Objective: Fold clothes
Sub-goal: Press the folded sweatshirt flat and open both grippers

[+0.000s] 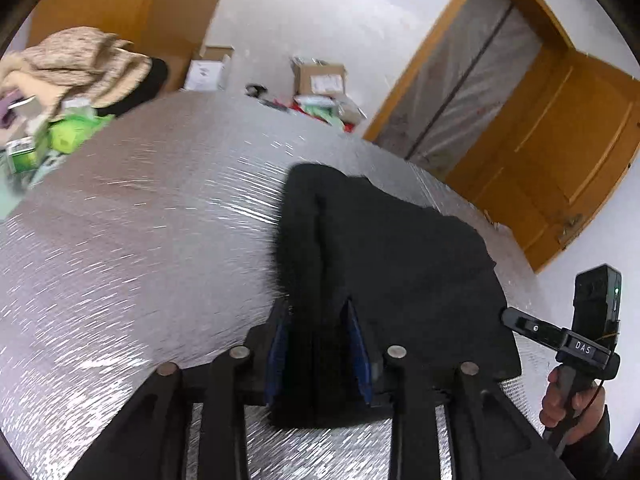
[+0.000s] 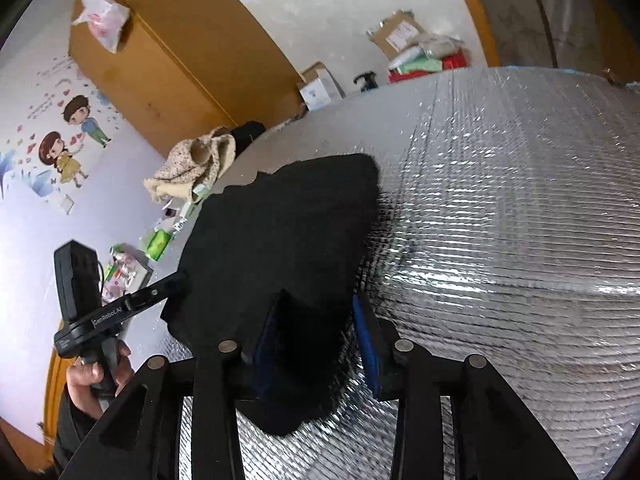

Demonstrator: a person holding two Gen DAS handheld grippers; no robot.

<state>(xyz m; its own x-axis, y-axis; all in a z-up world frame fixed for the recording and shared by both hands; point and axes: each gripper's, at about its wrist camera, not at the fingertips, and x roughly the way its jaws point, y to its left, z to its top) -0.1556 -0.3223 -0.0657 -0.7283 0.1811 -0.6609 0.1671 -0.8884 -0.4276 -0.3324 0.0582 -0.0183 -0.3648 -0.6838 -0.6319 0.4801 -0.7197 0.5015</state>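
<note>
Left wrist view gives me the silver foil mat (image 1: 140, 240) filling the scene, with the black garment (image 1: 392, 248) stretched over its right part, running from my grippers toward the far edge. Its near edge spans between both tools, so neither hand is nearer. I judge it partly folded: thick, matte, with a ragged far-right edge. My left gripper (image 1: 320, 344) pinches the cloth's near left corner; my right gripper (image 2: 316, 340) pinches the near right corner, blue pads (image 2: 362, 332) pressing fabric.
</note>
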